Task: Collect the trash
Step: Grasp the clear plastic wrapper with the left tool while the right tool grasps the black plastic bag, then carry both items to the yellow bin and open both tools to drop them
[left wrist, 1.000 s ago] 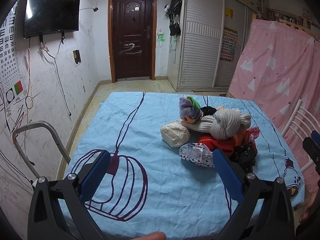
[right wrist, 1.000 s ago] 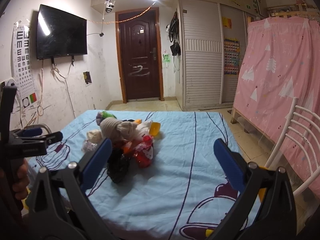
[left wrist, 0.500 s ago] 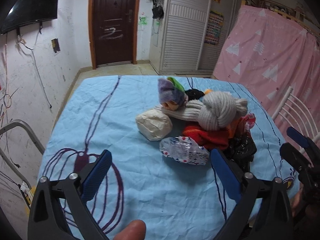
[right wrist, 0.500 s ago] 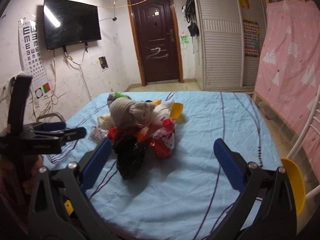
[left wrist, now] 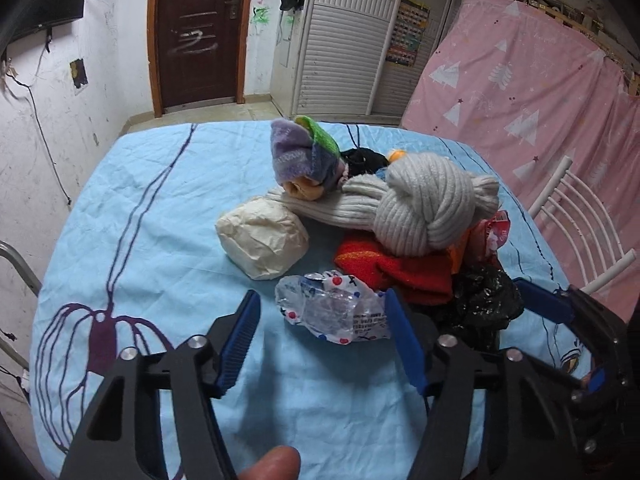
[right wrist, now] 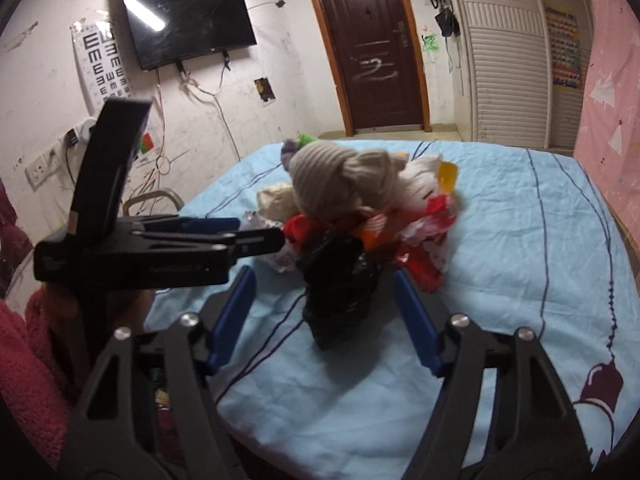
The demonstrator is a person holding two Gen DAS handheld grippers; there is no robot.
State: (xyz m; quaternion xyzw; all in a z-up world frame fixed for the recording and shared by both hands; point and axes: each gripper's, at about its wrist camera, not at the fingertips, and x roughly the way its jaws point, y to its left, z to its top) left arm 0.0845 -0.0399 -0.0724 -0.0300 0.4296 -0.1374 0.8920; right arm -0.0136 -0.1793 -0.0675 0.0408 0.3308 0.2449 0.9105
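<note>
- Covering the table, a light blue sheet [left wrist: 160, 220] carried the whole heap; nothing looked collected yet.
- Knitted clothing [left wrist: 424, 208] lay mixed among the trash.
- Black plastic bag [right wrist: 340, 284] sat at the near edge, between the closing jaws of the right gripper [right wrist: 324, 312], untouched.
- Clear printed wrapper [left wrist: 332, 308] lay just ahead of the left gripper [left wrist: 324, 336], jaws closing, empty.
- Both grippers stood closer, lower and narrower than a second before.

Bare blue sheet [left wrist: 168, 240] open on near and left sides of pile. Clear wrapper [left wrist: 332, 312] and black bag [right wrist: 340, 280] block front; white chair [left wrist: 580, 220] crowds right edge.
</note>
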